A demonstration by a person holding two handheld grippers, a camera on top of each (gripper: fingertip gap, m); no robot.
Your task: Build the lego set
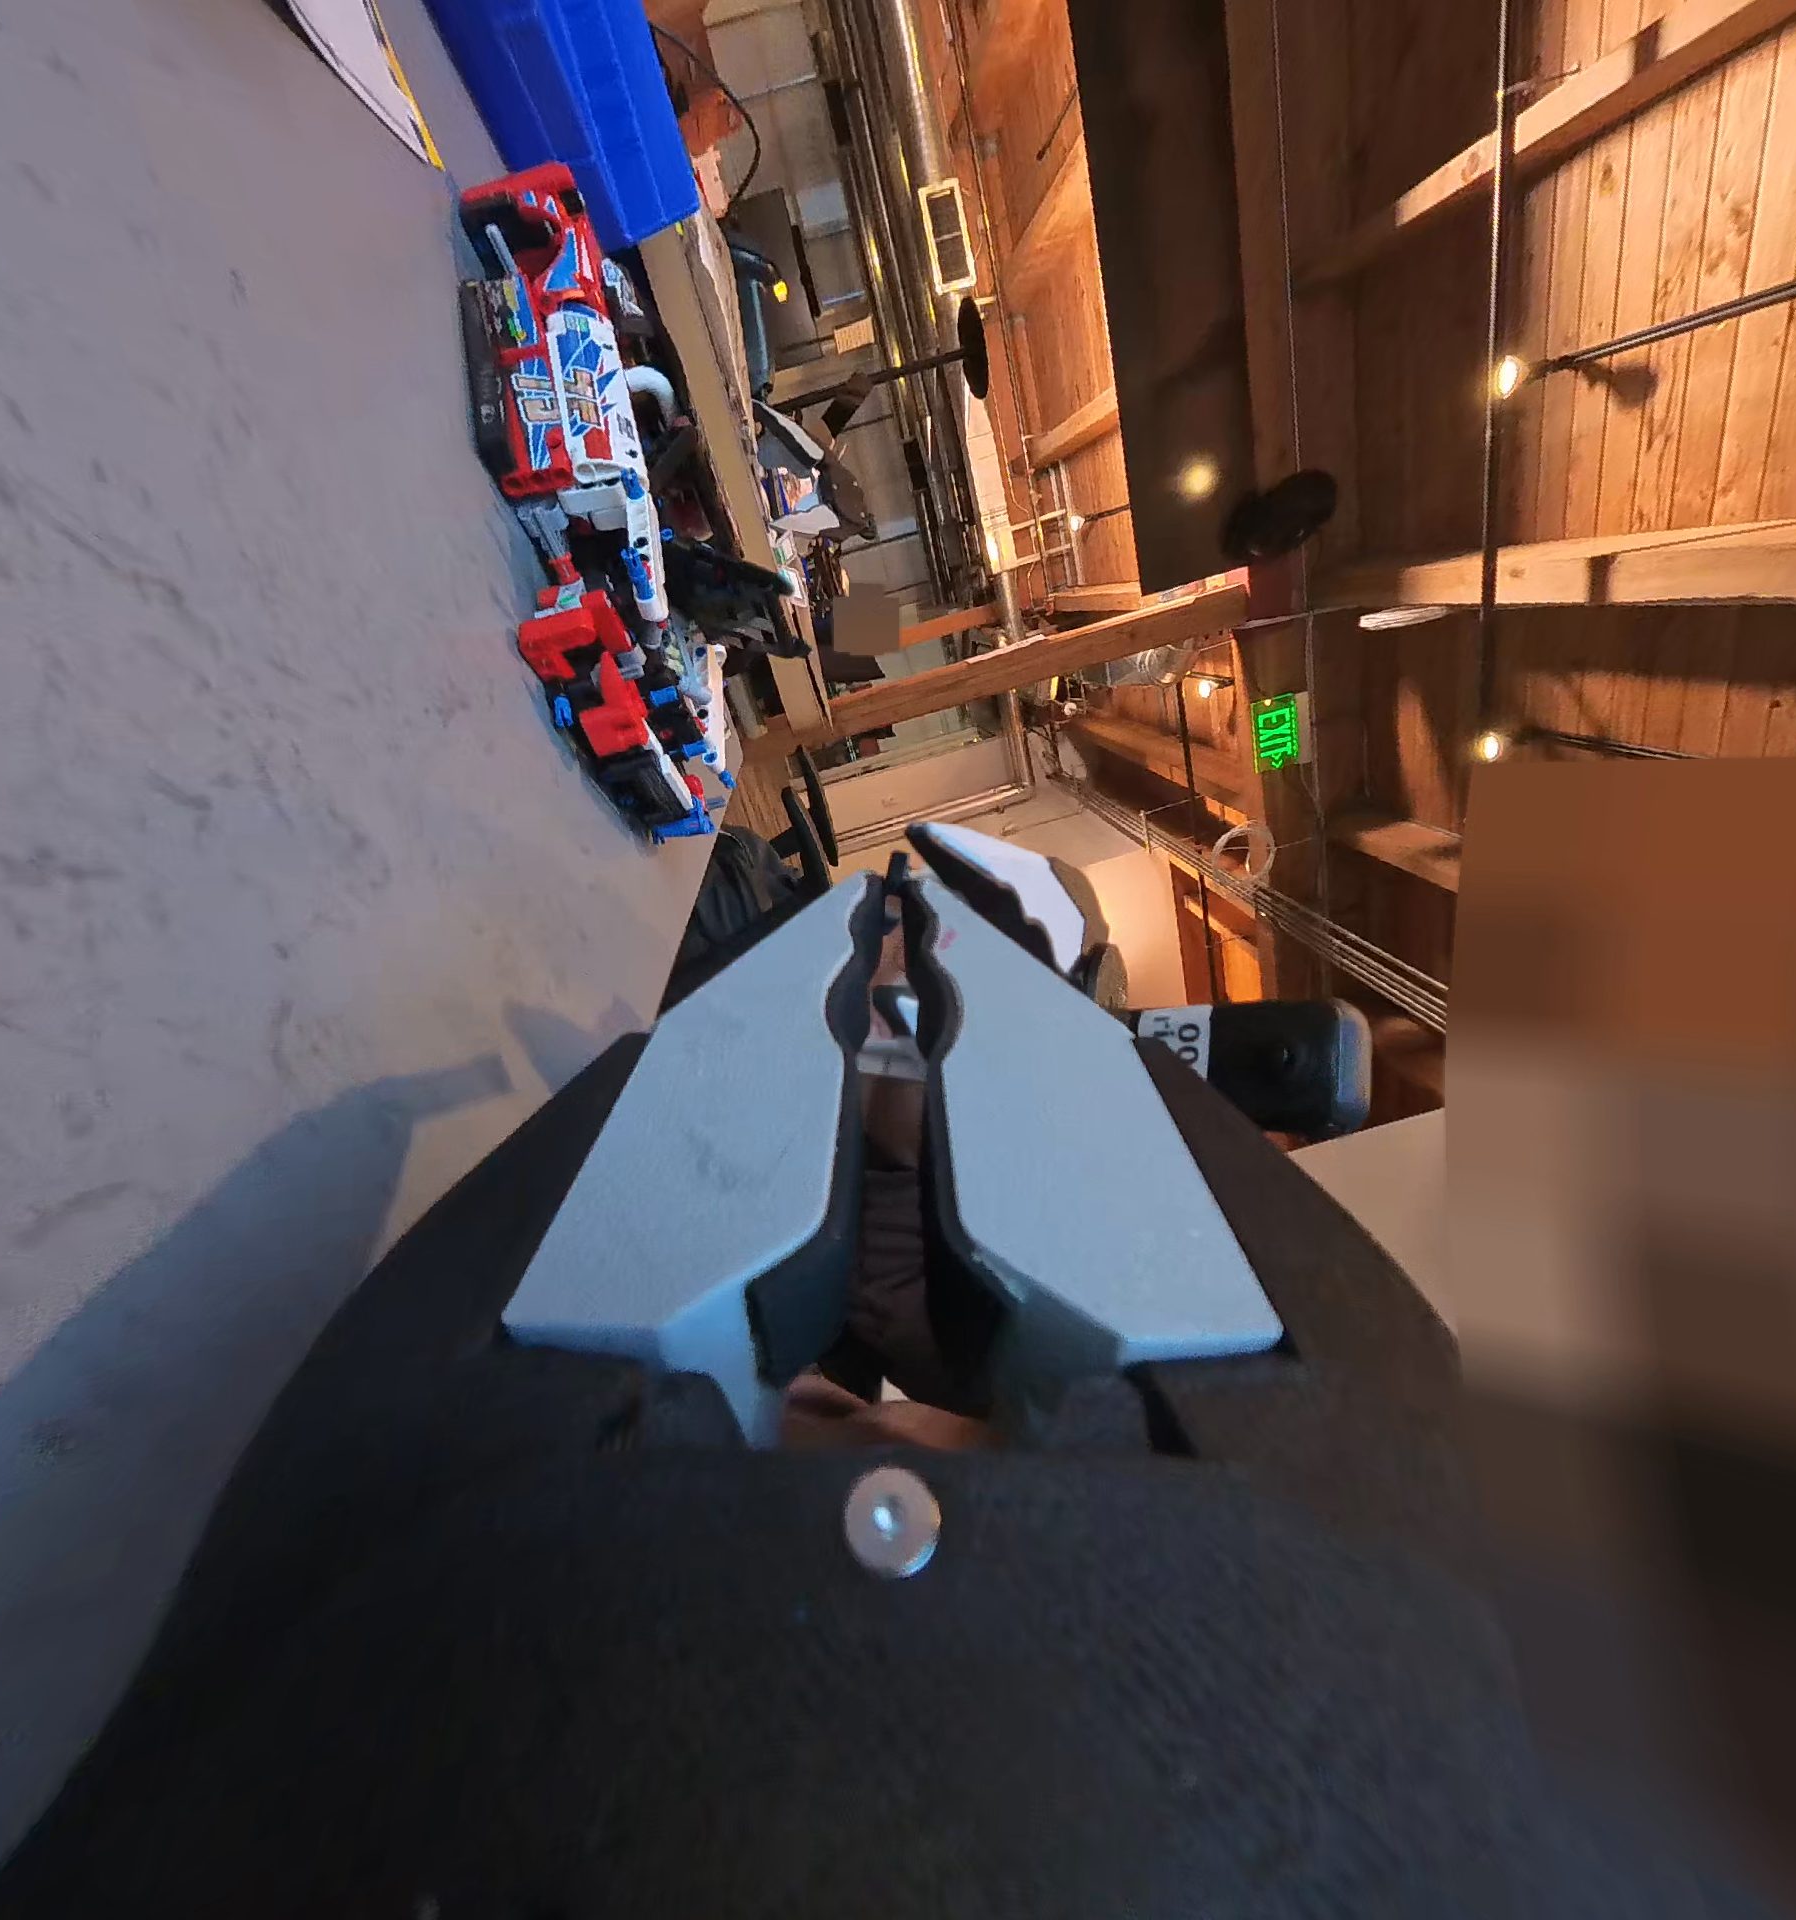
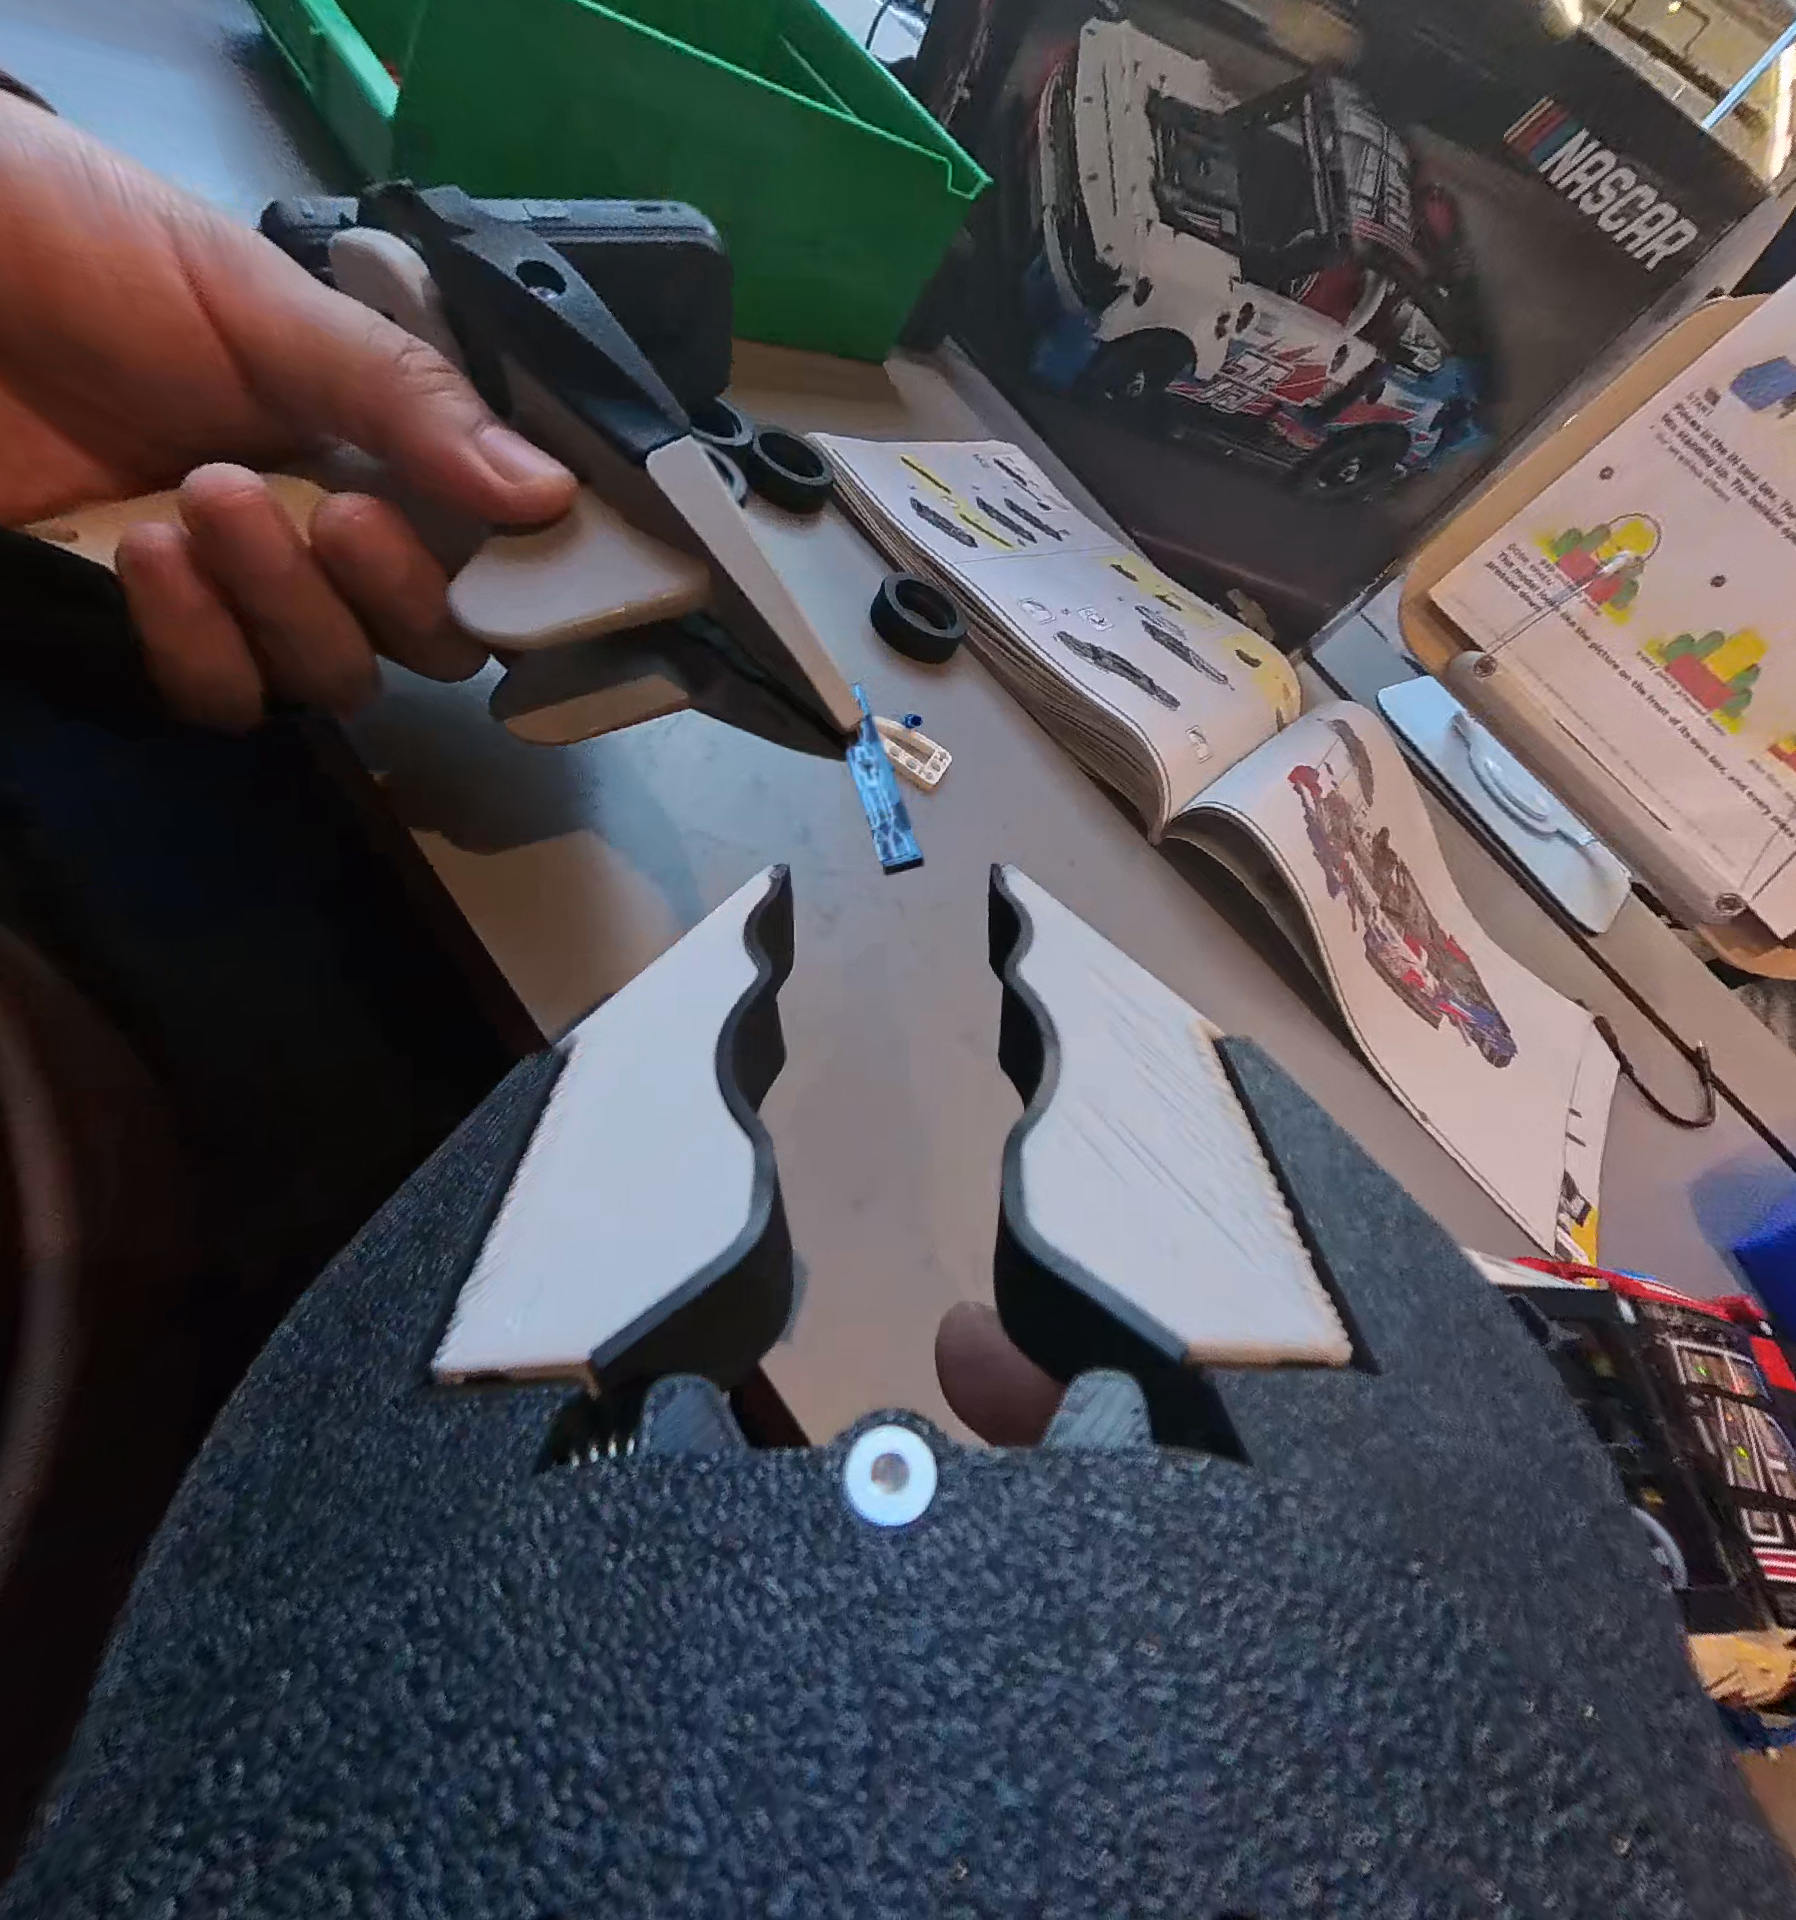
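Note:
My left gripper [image 1: 899, 896] is shut on a thin blue Lego strip [image 2: 883, 800], which shows edge-on as a dark sliver at the tips. In the right wrist view, a hand holds the left gripper [image 2: 844, 732] above the grey table [image 2: 665, 831], with the strip hanging from its tips. My right gripper [image 2: 889, 883] is open and empty, its tips just short of the strip's lower end. A small white Lego piece [image 2: 920, 753] lies on the table behind the strip. The partly built red, white and blue Lego car [image 1: 561, 416] lies on the table farther off.
Three black tyres [image 2: 920, 618] lie near an open instruction booklet [image 2: 1081, 623]. The Lego box [image 2: 1289, 260] and a green bin [image 2: 717, 156] stand behind. A clipboard with a sheet [image 2: 1652, 571] is at the right. A blue bin [image 1: 582, 94] sits beyond the car. Left tips and right tips are each some 15 centimeters from the small white Lego piece [image 2: 920, 753].

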